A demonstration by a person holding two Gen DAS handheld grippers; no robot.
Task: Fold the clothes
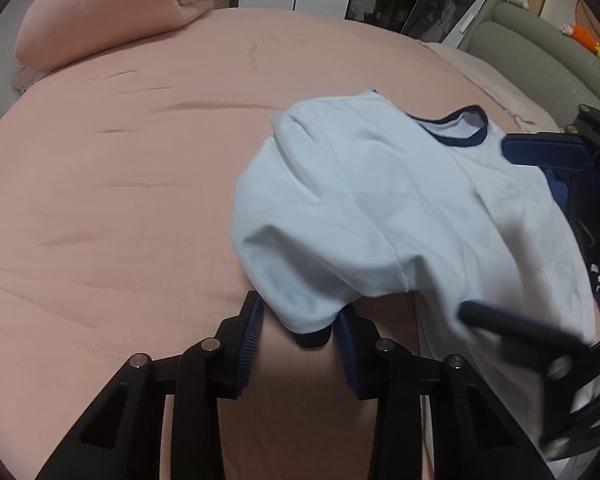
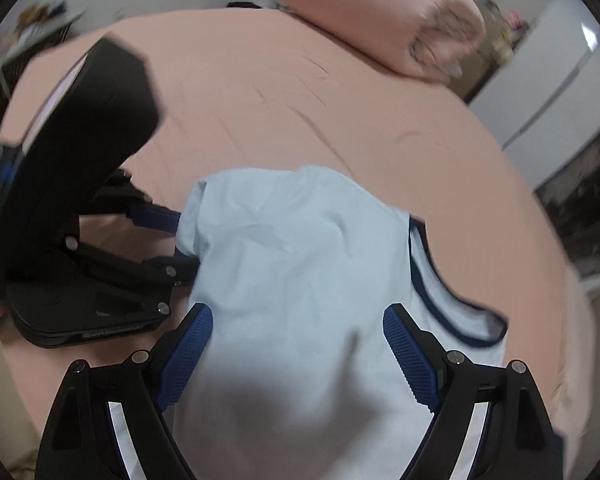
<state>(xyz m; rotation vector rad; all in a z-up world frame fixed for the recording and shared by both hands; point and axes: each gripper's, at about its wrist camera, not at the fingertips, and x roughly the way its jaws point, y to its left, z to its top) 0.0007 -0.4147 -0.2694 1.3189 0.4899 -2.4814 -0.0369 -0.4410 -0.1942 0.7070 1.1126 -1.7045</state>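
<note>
— A pink bed sheet (image 1: 120,200), wide and a little wrinkled. On it?
— A pale blue shirt (image 1: 380,200), dark trim, bunched at the near side.
— Grippers?
— Left gripper (image 1: 300,336): fingers apart, sleeve edge between. Right gripper (image 2: 298,356): spread wide over the cloth. Behind, a rolled pink blanket (image 1: 112,12).

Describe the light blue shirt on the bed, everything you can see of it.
The light blue shirt is a soft, thin-looking knit with dark navy trim around its neck opening and at a sleeve hem. It lies rumpled and partly folded over itself on the pink bed cover, with creases across it. The left gripper, jaws apart, has the navy-edged hem between its fingers. The right gripper, wide open, has cloth lying between its fingers. Both views are blurred, so finer detail cannot be told.
</note>
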